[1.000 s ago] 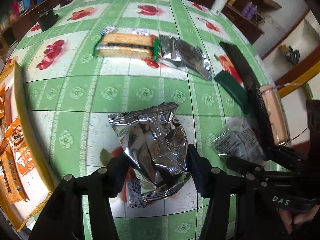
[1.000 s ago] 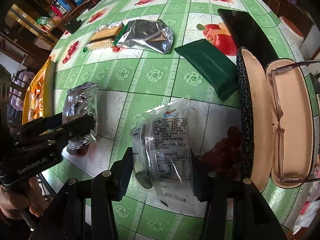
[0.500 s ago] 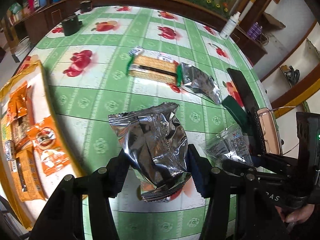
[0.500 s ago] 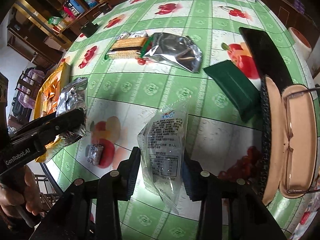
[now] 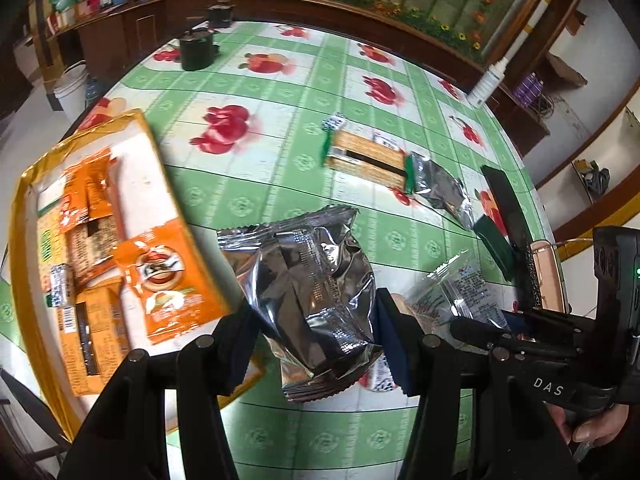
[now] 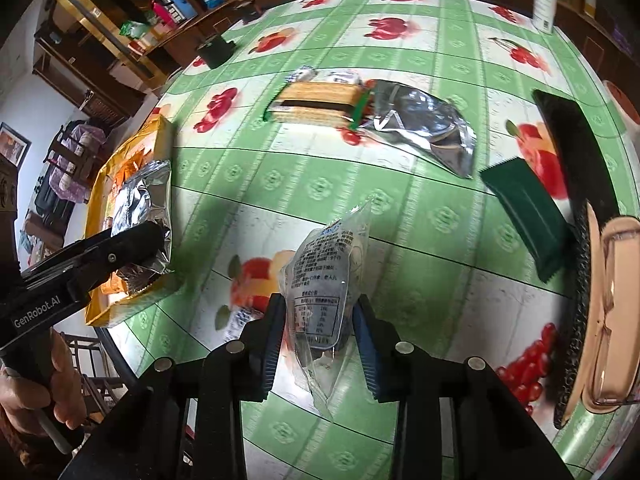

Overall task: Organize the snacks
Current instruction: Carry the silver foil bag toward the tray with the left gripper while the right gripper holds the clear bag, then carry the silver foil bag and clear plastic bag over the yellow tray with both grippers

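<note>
My left gripper (image 5: 316,336) is shut on a crinkled silver snack bag (image 5: 312,292) and holds it above the table, by the right edge of the yellow tray (image 5: 24,208) of orange snack packets (image 5: 160,280). My right gripper (image 6: 320,320) is shut on a clear printed snack packet (image 6: 324,280), lifted off the table; the packet also shows in the left wrist view (image 5: 452,296). The silver bag (image 6: 140,208) hangs over the tray (image 6: 96,200) in the right wrist view. A cracker pack (image 6: 316,100) and another silver bag (image 6: 420,124) lie further back.
A dark green wrapper (image 6: 524,208), a black phone (image 6: 576,152) and an open glasses case (image 6: 608,304) lie at the right. A small wrapped candy (image 6: 236,320) lies on the green fruit-print tablecloth (image 6: 280,184). A white bottle (image 5: 488,80) and dark pots (image 5: 196,48) stand at the far edge.
Both grippers have lifted their packets higher off the table. The left one has carried the silver bag left toward the tray. The right gripper has closed tighter on the clear packet.
</note>
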A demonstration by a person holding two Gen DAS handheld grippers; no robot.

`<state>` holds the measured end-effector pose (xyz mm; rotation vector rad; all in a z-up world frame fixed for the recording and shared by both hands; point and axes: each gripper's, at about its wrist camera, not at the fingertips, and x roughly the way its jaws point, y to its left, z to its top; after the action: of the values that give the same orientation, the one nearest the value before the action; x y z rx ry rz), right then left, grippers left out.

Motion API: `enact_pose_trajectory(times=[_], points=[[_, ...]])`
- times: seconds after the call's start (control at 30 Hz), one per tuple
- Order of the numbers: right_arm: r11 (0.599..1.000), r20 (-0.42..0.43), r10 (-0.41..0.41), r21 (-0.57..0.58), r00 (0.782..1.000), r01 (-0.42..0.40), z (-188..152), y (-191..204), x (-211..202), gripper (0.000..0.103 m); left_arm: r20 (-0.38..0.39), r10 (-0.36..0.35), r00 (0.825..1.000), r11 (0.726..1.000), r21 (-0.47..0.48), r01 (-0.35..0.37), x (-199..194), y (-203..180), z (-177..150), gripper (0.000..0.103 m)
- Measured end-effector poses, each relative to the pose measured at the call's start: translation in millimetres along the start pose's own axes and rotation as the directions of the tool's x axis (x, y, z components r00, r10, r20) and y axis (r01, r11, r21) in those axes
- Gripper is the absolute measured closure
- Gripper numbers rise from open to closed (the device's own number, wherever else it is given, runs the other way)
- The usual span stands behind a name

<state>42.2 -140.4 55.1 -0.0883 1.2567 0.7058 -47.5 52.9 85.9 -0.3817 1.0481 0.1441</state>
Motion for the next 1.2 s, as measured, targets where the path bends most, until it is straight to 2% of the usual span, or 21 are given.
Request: enact_pose_trajectory(times=[0.7, 0.97, 1.2], points=[[0.994, 0.036, 0.05, -0.099, 0.998, -0.046, 28, 62, -2, 0.07, 0.056, 0.022, 0.998, 0.995, -0.096, -0.017, -31, 59, 0, 0.048], [0.978, 0.067, 0.101, -0.188, 0.993, -0.087, 51, 106, -9, 0.07, 0.075, 0.041, 0.996, 0.988, -0.15, -0.03, -42, 86, 0, 0.048], [0.953, 0.058, 0.146, -0.274, 0.988, -0.125, 63, 155, 1, 0.07, 0.101, 0.072, 0.992, 0.977, -0.207, -0.05, -57, 119, 1, 0.048]])
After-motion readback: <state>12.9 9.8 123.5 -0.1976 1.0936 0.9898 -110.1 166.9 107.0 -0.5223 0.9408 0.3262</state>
